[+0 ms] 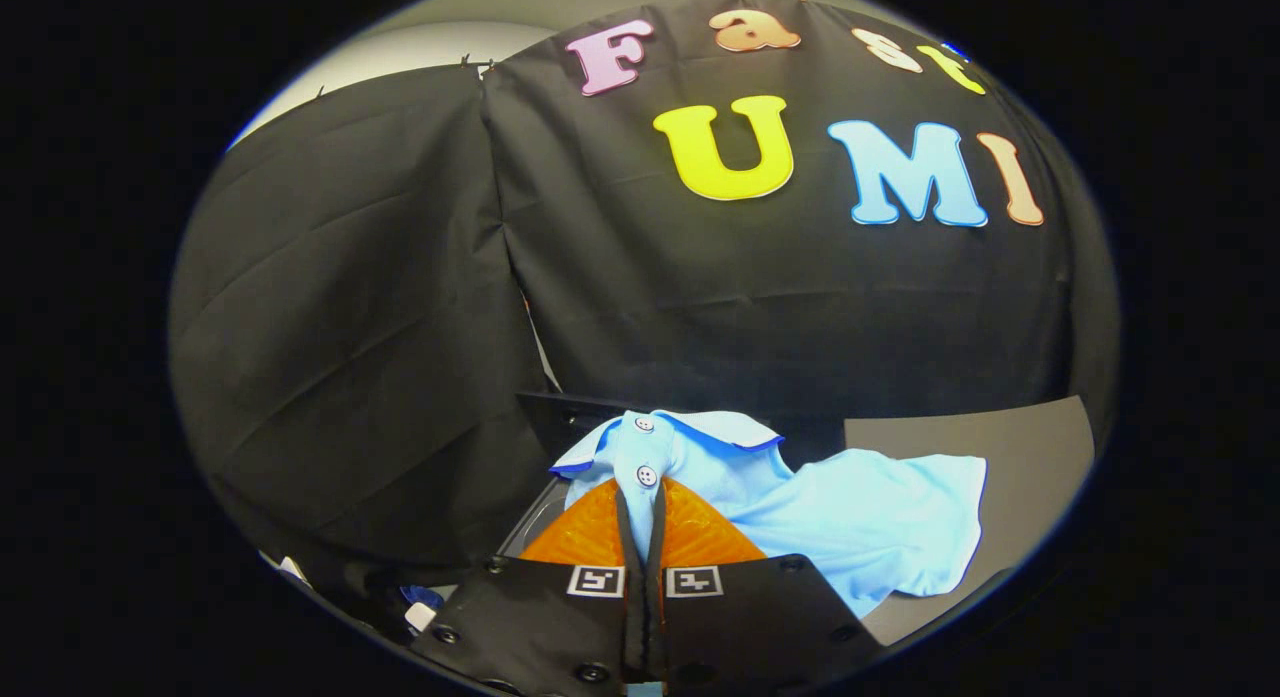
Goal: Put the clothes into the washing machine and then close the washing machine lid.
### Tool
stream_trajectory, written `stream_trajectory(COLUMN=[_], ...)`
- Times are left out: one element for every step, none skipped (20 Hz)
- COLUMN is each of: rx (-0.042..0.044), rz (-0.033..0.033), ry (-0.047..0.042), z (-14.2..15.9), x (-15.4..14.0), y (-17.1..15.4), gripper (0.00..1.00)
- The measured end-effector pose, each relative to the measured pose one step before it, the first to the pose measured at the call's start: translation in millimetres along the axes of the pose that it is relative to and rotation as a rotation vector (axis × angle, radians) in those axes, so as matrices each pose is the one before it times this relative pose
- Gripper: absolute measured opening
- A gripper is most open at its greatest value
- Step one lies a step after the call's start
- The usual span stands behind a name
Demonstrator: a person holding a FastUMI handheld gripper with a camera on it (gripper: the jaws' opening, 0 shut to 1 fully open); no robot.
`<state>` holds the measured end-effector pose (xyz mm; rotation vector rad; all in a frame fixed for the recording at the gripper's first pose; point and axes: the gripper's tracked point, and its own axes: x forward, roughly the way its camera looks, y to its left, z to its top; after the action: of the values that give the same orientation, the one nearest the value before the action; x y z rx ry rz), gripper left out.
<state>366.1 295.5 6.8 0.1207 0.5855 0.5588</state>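
Both fingers pinched on shirt

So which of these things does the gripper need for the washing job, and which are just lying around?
For the job:
- light blue shirt, lying just ahead of the tongs, its buttoned collar strip pinched between them
- tongs, orange fingers pressed together on that strip

Just lying about:
- grey board under the shirt's far side
- small white and blue bits beside the tongs, too small to tell what they are

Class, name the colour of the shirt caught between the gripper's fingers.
Light blue, with darker blue collar edging; the shirt shows best in the gripper view, pinched at its button placket.
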Motion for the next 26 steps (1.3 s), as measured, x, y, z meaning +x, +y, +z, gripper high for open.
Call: stream_trajectory(rx=[0.00141, -0.00048, -0.00110, -0.00249, -0.00143, 0.00013, -0.00019, -0.00133, -0.00100, -0.00036, 0.00205, 0.00224, 0.00520, 0.00101, -0.00128, -0.00346, 0.00100, 0.00172, 0.00194, 0.00198, 0.00159, -0.00179, -0.00354, -0.00455, -0.00614, -0.00734], rz=[0.00747, 0.00793, 0.00496, 0.00377, 0.00257, 0.00255, 0.00398, 0.00288, 0.00256, 0.00256, 0.00367, 0.00652, 0.00473, 0.00257, -0.00445, -0.00470, -0.00122, -0.00237, -0.00367, -0.00218, -0.00403, -0.00737, -0.01281, -0.01460, -0.01430, -0.01588], ry=[0.00768, 0.00619, 0.00365, 0.00376, 0.00274, 0.00309, 0.00464, 0.00497, 0.00626, 0.00594, 0.00394, 0.00131, 0.00700, 0.00678, 0.00752, 0.00971, 0.00580, 0.00685, 0.00718, 0.00824, 0.00939, 0.00857, 0.00481, 0.00627, 0.00413, -0.00056], z=[-1.62, -3.58, -1.88, -1.32, -1.45, -2.78, -1.90, -3.38, -2.74, -2.97, -3.30, -5.16, -5.33, -5.00, -3.29, -4.64, -2.86, -3.55, -4.01, -5.99, -5.77, -7.48, -5.38, -6.17, -2.56, -2.72], x=[4.91, 3.36, 4.19, 4.28, 3.92, 4.20, 4.72, 4.40, 4.42, 5.36, 4.48, 4.27, 5.13, 4.21, 6.81, 4.83, 6.53, 4.97, 6.28, 6.73, 7.24, 5.90, 6.22, 7.22, 6.17, 6.77], y=[6.23, 7.24, 5.13, 5.62, 5.31, 4.96, 4.78, 5.51, 4.49, 3.94, 3.73, 5.23, 3.59, 3.14, 0.92, 1.79, 1.39, 1.82, 0.31, 1.40, 0.37, 0.91, -1.50, -0.74, -2.25, -2.50], gripper=[0.01, 0.01, 0.01, 0.01, 0.01, 0.01, 0.01, 0.01, 0.01, 0.01, 0.01, 0.01, 0.01, 0.01, 0.01, 0.01, 0.01, 0.01, 0.01, 0.01, 0.01, 0.01, 0.01, 0.01, 0.01, 0.01])
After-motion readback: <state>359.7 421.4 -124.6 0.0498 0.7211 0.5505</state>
